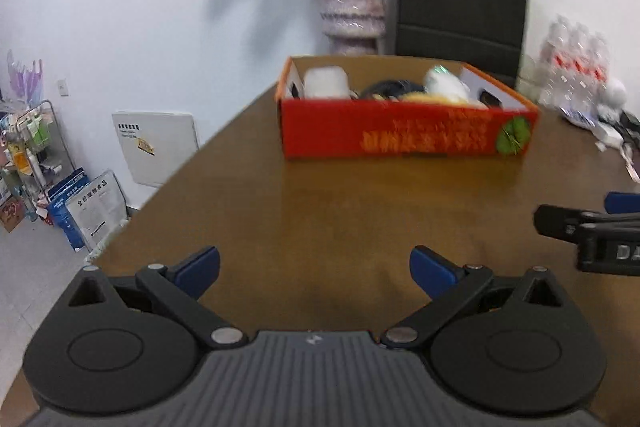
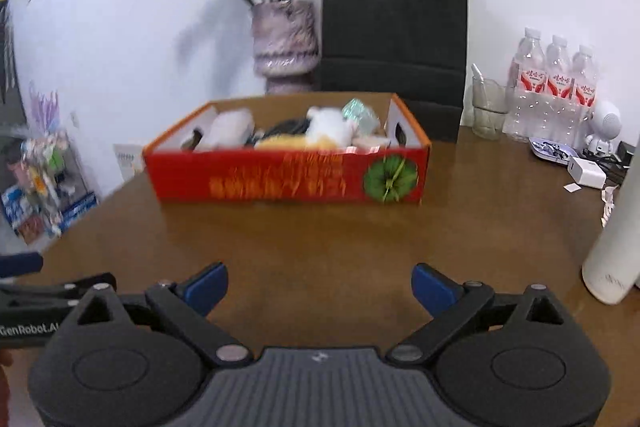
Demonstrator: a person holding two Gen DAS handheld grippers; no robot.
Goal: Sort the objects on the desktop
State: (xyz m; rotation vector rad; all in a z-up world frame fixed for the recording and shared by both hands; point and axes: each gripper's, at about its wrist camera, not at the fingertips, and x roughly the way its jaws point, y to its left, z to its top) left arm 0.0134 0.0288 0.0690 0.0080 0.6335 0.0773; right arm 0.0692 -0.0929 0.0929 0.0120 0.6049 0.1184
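the left gripper [image 1: 315,269] hangs over the brown table [image 1: 340,211] with its blue-tipped jaws spread wide and nothing between them, and the right gripper [image 2: 320,287] does the same, jaws wide apart and empty, a little to its side. ahead of both, on the far part of the table, sits the red cardboard box [image 2: 286,179], open at the top and already holding a heap of things: a white bundle at its left end, something dark and coiled in the middle, a yellow item and a white one with a greenish shiny piece near the right end; blur keeps them from being named more closely. bare tabletop lies between the grippers and the box. close by the right gripper, at the right edge, stands a tall white cylinder [image 2: 616,235]. further back on that side are a pack of water bottles [image 2: 554,83], a clear glass [image 2: 486,111], a small white box [image 2: 586,171] and a white round-headed figure [image 2: 604,125]. behind the box stand a black paper bag [image 2: 394,27] and a vase of pink flowers [image 2: 285,45] against the wall.
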